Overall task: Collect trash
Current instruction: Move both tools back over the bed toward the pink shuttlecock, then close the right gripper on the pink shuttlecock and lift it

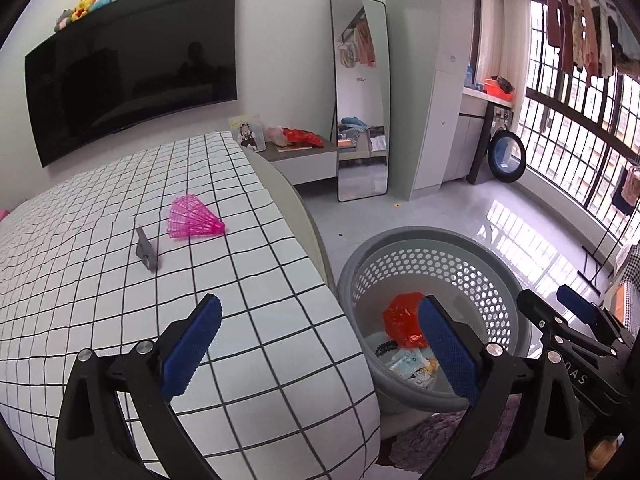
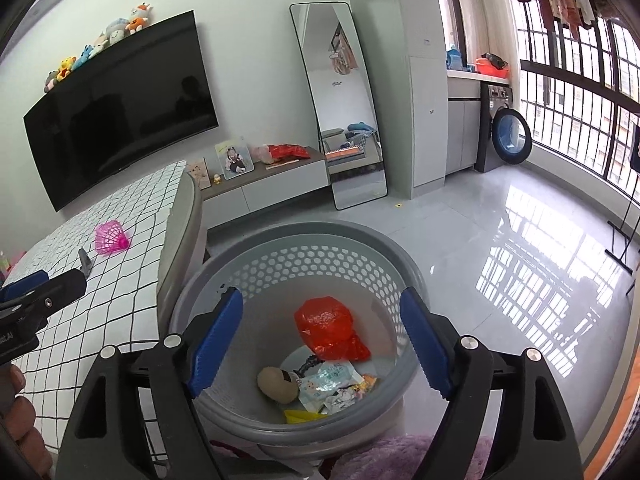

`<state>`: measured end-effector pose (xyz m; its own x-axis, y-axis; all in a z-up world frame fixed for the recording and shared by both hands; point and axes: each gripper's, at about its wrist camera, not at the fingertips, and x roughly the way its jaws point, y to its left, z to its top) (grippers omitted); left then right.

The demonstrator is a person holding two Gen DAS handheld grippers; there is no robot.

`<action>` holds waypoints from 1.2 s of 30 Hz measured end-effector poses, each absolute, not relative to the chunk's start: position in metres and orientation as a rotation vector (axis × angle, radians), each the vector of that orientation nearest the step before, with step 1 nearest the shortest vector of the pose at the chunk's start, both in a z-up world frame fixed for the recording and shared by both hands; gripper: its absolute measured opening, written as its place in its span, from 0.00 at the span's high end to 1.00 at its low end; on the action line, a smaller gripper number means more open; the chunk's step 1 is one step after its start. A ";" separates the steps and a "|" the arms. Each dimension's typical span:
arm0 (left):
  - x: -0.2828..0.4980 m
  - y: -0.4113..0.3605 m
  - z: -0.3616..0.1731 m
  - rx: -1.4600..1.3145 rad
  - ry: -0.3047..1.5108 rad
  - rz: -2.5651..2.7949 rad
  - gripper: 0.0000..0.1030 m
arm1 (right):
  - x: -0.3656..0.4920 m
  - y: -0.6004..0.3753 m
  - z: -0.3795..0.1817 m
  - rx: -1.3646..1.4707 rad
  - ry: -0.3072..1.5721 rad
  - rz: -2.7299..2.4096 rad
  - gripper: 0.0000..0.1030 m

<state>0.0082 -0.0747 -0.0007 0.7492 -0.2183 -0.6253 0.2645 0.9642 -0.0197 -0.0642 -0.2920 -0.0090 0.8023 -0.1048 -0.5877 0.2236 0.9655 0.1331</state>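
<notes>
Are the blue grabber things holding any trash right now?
No, nothing is held. The left gripper is open over the bed edge, and the right gripper is open above the basket, with the red bag lying inside.

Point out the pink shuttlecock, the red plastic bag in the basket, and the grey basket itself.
pink shuttlecock (image 1: pixel 191 218): left wrist view, on the middle of its ribbed skirt.
red plastic bag (image 2: pixel 326 326): right wrist view, on the crumpled middle of the bag.
grey basket (image 2: pixel 304 258): right wrist view, on the perforated far wall.
</notes>
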 end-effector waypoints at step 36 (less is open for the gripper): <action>0.103 0.135 -0.012 -0.048 0.697 0.204 0.06 | 0.159 -0.075 -0.004 -0.129 0.796 0.304 0.21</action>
<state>0.1028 0.1353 -0.0124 0.7480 0.1700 -0.6416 -0.2023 0.9790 0.0236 0.1592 -0.0747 -0.0041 0.6587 0.2196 -0.7196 -0.3160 0.9488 0.0003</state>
